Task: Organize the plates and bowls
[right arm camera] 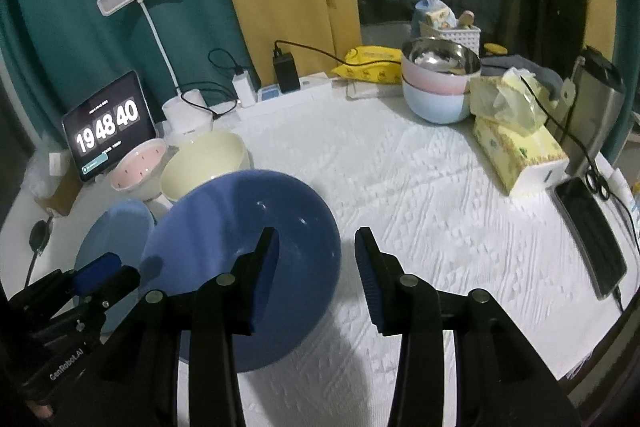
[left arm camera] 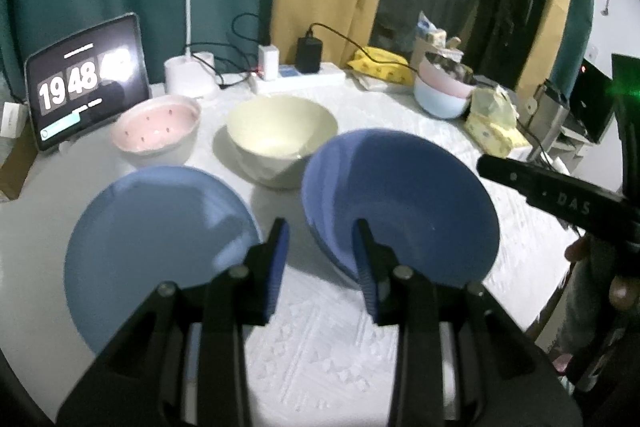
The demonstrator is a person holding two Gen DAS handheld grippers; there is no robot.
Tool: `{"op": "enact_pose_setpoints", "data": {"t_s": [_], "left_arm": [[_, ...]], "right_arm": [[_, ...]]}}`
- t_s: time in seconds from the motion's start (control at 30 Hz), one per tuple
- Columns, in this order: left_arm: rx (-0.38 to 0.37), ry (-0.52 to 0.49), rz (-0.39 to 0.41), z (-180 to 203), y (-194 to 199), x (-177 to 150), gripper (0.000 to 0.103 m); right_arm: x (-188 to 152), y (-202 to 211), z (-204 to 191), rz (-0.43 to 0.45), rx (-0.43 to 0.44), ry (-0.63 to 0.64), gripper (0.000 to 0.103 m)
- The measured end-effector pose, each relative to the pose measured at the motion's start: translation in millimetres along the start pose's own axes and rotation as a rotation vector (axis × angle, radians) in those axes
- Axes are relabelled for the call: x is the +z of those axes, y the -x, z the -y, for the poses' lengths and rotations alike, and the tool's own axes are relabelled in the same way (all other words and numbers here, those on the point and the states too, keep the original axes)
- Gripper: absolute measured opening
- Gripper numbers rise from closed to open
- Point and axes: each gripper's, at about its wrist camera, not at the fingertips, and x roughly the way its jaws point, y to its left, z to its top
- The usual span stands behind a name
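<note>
Left wrist view shows the left gripper (left arm camera: 322, 247) with its two blue fingers wide apart and nothing between them. It hangs over the white tablecloth (left arm camera: 320, 359). Just ahead and to the right of it sits the dark blue bowl (left arm camera: 400, 203), and the right finger (left arm camera: 366, 267) is in front of that bowl's near rim. I cannot tell if it touches the bowl. Just ahead and to the left lies the light blue plate (left arm camera: 160, 247), flat on the cloth. Farther ahead, past the gap between plate and bowl, stands the cream bowl (left arm camera: 282, 135). To the left of that one is the pink bowl (left arm camera: 158, 129), near the tablet (left arm camera: 86, 79) that shows a clock. Far ahead on the right is a stack of bowls (left arm camera: 442, 87) in pink and pale blue.

From the right wrist view, the right gripper (right arm camera: 316, 275) is wide open too and holds nothing. The dark blue bowl (right arm camera: 248, 251) is just to its left, and the left finger (right arm camera: 264, 275) is over the inside of that bowl. The right finger is over bare cloth. A tissue box (right arm camera: 516, 151) sits far ahead to the right, and a phone (right arm camera: 592, 235) lies to the right
</note>
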Motion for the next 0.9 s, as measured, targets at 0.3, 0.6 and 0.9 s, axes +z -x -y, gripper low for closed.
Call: {"op": "enact_pose_setpoints", "data": {"t_s": [0.3,0.6,0.9], "left_arm": [[0.021,0.028,0.041,-14,4,16,0.035],[0.038,0.053,0.065,-29,-1,34,0.036],[0.044,0.072,0.074,-37,-14,49,0.044]], "right_arm": [[16,-6,-16,0.010,0.024,0.044,0.041],[33,-20,-27,0.011,0.043,0.074,0.041],[50,-39,-38,0.006,0.063,0.106,0.041]]}}
